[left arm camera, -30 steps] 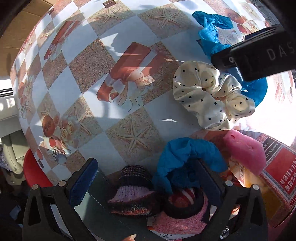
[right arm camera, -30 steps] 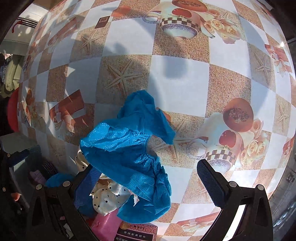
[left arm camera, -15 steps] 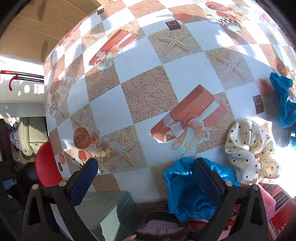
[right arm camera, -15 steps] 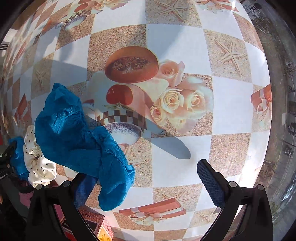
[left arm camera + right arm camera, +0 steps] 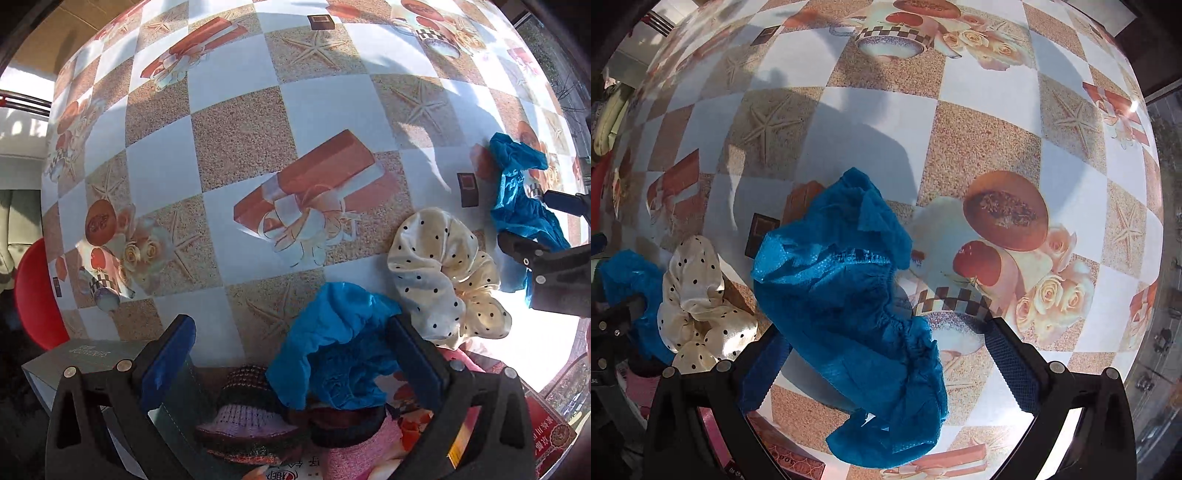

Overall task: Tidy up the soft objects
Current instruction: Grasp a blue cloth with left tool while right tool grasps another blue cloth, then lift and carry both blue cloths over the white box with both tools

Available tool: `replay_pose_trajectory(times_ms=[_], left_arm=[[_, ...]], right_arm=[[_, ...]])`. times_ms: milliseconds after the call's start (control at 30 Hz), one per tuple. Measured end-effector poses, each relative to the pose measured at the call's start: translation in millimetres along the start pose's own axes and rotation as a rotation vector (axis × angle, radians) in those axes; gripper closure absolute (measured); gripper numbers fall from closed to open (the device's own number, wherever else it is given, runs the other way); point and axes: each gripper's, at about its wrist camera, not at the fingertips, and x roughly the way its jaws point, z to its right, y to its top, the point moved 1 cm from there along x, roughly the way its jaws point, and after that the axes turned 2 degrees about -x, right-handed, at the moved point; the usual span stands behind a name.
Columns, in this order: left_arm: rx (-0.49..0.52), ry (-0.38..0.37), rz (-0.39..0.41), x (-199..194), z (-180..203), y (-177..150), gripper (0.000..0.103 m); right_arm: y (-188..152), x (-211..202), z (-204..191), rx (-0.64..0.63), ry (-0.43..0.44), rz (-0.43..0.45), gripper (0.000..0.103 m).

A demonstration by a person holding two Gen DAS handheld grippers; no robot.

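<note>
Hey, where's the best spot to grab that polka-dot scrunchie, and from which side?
Pinch one puffy fold of the scrunchie from straight above. It lies flat on the table as a ruffled ring, so raised folds give the claw something to close on. Its far edge looks freest; the blue cover crowds the near side.

place: home, dining spot | sign: printed oilcloth table (image 5: 236, 147) with teacups, roses, starfish | red chair (image 5: 35, 295) just beside table | sunlit window beyond table

Left wrist: close above tablecloth (image 5: 240, 147), facing forward-down, polka-dot scrunchie (image 5: 443, 284) to its right.
Right wrist: equally close, scrunchie (image 5: 698, 295) to its left.
Shared: scrunchie, both blue covers.
</note>
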Motion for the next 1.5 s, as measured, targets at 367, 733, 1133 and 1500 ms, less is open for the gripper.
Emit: replay_pose_trajectory(times_ms=[367,733,1133,1500], left_arm=[[0.017,-0.100,-0.063,10.8,26.7,-3.1,0.084],[-0.072,-0.167,0.219,-75.3,17.8,-21.0,0.088],[-0.097,-0.169,0.451,-150.9,-42.8,-109.2,0.088],[-0.188,-0.167,0.534,-171.1,-92.7,-198.1,0.088]], right_arm=[[6.5,-5.3,-12.0,0.007,-0.025,-0.018,0.025],[8.0,-68.0,7.8,0.126,0.183,0.094,0.087],[-33.5,-143.9,-26.3,0.139,0.260,0.224,0.087],[-66.2,-202.8,-146.9,-0.009,0.327,0.311,0.087]])
